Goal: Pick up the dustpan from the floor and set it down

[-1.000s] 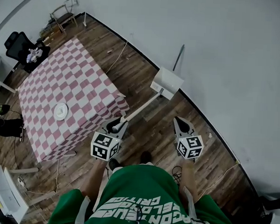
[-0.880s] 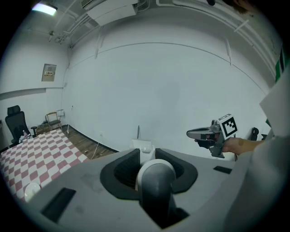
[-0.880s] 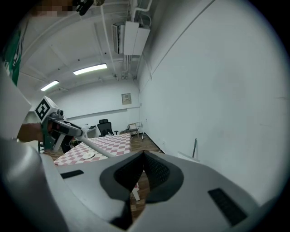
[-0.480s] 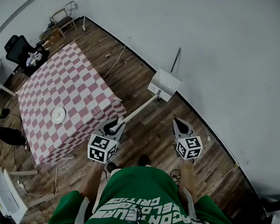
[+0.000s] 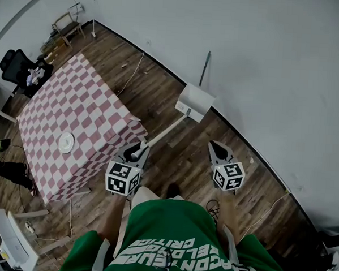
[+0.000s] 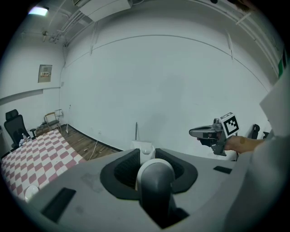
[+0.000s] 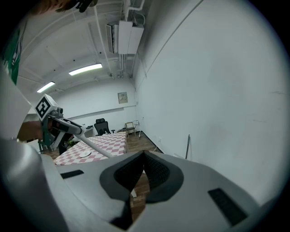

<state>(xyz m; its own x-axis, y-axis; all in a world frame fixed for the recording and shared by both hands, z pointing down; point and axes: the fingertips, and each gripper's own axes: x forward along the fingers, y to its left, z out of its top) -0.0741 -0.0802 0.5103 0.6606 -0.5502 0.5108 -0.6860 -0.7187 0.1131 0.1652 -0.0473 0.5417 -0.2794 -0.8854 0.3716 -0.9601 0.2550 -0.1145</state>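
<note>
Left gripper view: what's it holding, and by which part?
The left gripper is shut on the dustpan, gripping the top end of its long handle, with the pan end toward the wall. The right gripper holds nothing.

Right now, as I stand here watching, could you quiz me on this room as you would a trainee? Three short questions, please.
1. Which gripper is closed on the long handle of the dustpan? A) left gripper B) right gripper C) both
2. True or false: the right gripper is carrying a brush.
3. Fill in: the white plate lies on the table covered with a ___ cloth.

Key: 1 A. 2 False; its jaws are shut with nothing between them. 3 Checked.
</note>
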